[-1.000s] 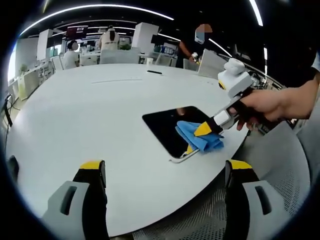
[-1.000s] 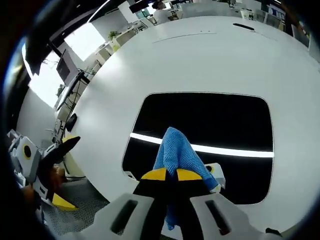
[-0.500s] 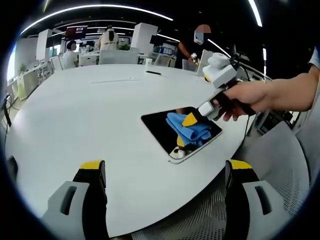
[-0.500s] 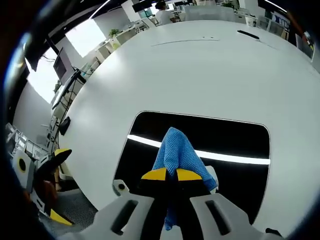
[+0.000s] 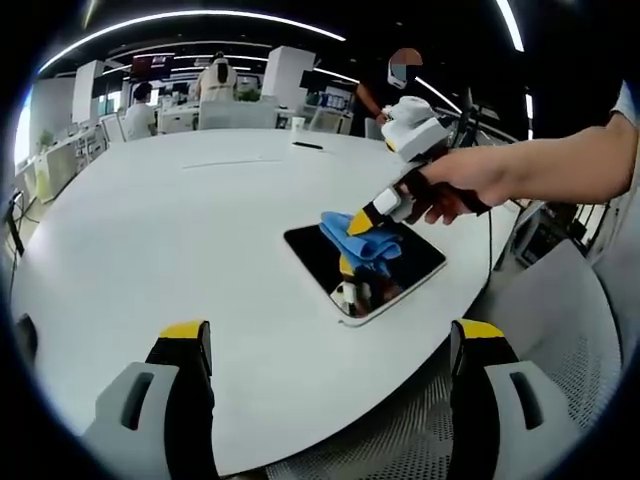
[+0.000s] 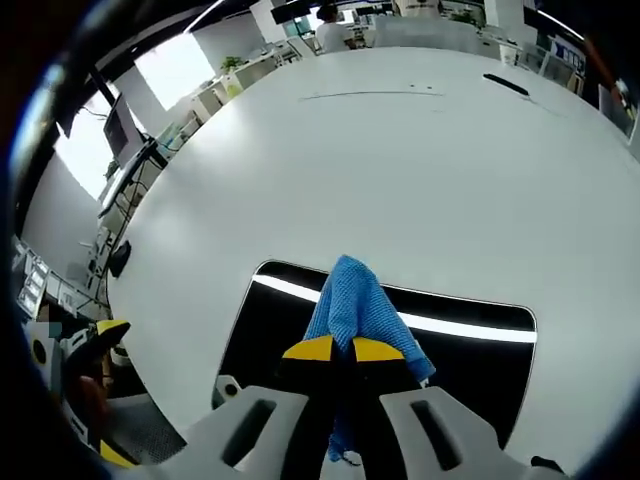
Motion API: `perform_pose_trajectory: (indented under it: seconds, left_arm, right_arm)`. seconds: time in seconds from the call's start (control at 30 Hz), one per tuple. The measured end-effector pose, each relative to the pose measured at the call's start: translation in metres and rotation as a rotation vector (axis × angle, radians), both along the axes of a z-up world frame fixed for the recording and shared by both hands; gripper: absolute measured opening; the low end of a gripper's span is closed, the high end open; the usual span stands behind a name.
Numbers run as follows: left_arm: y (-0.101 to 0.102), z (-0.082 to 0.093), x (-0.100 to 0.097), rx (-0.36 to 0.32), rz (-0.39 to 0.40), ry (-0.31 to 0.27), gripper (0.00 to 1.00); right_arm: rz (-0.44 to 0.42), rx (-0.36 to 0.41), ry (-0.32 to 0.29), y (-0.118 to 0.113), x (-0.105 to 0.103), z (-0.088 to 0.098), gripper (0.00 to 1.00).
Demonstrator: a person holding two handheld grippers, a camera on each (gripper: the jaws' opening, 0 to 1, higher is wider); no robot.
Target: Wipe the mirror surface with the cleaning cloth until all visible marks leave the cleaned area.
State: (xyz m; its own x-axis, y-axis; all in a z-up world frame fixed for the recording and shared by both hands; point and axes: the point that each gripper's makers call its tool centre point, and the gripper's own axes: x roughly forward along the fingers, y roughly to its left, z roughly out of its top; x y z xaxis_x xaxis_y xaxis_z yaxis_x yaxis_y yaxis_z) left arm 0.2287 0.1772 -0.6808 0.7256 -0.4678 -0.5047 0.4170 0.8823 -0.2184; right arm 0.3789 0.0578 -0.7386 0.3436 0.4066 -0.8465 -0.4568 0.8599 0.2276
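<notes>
Mirror on a round white table [image 5: 200, 230] in an open office

Right gripper [image 6: 334, 350], jaws pinched on the blue cloth [image 5: 357, 237], presses it on the mirror [image 5: 390, 268] near the table edge. Left gripper [image 5: 330, 335] hangs wide apart, holding nothing. No readable writing.

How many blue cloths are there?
1. The cloth is pinched in the right gripper, pressed on the mirror near the table's edge. In the left gripper view it is the same cloth. The mirror also reflects things, so nothing more counts.
</notes>
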Motion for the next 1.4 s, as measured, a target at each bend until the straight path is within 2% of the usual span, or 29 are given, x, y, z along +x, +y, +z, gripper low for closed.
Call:
perform_pose_trajectory:
  seconds: [0.27, 0.53, 0.6, 0.77, 0.9, 1.4]
  left_arm:
    - [0.001, -0.002, 0.001, -0.006, 0.003, 0.004, 0.98]
    - [0.0, -0.003, 0.002, -0.011, -0.004, 0.009, 0.98]
    - [0.0, -0.002, 0.002, -0.014, -0.001, 0.006, 0.98]
    - [-0.002, -0.002, 0.002, -0.013, -0.003, 0.005, 0.98]
    - [-0.001, -0.001, 0.003, -0.024, 0.004, 0.0, 0.98]
    - [-0.002, -0.002, 0.002, -0.016, 0.001, 0.01, 0.98]
  right_arm:
    - [-0.021, 0.002, 0.015, 0.003, 0.013, 0.0, 0.0]
    - [0.003, -0.012, 0.012, 0.005, 0.019, 0.002, 0.0]
    - [0.034, -0.012, -0.008, 0.006, 0.021, 0.001, 0.0]
    - [-0.025, 0.016, 0.019, 0.008, 0.026, 0.001, 0.0]
    - [0.003, -0.012, 0.006, 0.01, 0.026, 0.0, 0.0]
    - [0.031, -0.007, 0.002, 0.01, 0.027, 0.0, 0.0]
